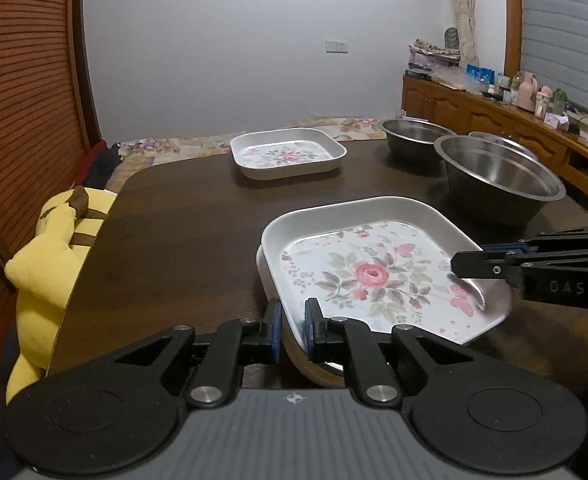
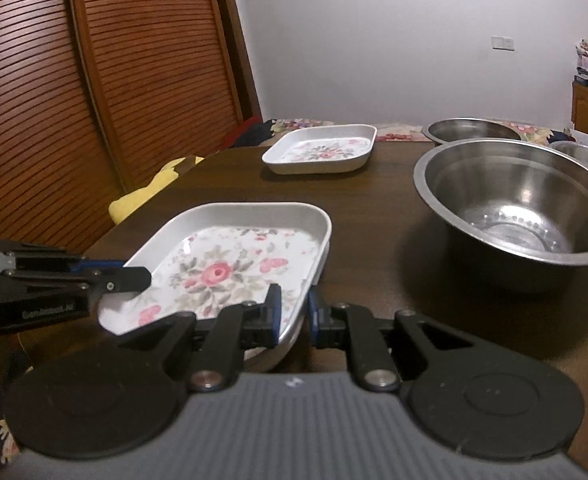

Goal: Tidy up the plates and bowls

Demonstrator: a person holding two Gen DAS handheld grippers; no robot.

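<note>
1. Dark wooden table (image 1: 181, 240) in a lamplit room with a louvred wardrobe door (image 2: 93, 80) behind holds two groups of dishes: floral plates to the left, steel bowls to the right.
2. Nearest the cameras, a floral square plate (image 1: 374, 272) sits tilted atop another plate (image 1: 262, 276), whose rim peeks out beneath it.
3. Left gripper (image 1: 292, 330) is clamped on the top plate's near rim; right gripper (image 2: 292, 312) is likewise closed over the opposite edge.
4. Judging by this, the plates are being stacked, and the top one is not yet seated.
5. Next move calls for squaring the corners, lowering it level, then releasing both grips.
6. A third floral plate (image 1: 287, 156) waits well apart at the far side.
7. Three steel bowls (image 1: 502, 172) stand unstacked; a yellow plush toy (image 1: 49, 248) sits at the table's edge.
</note>
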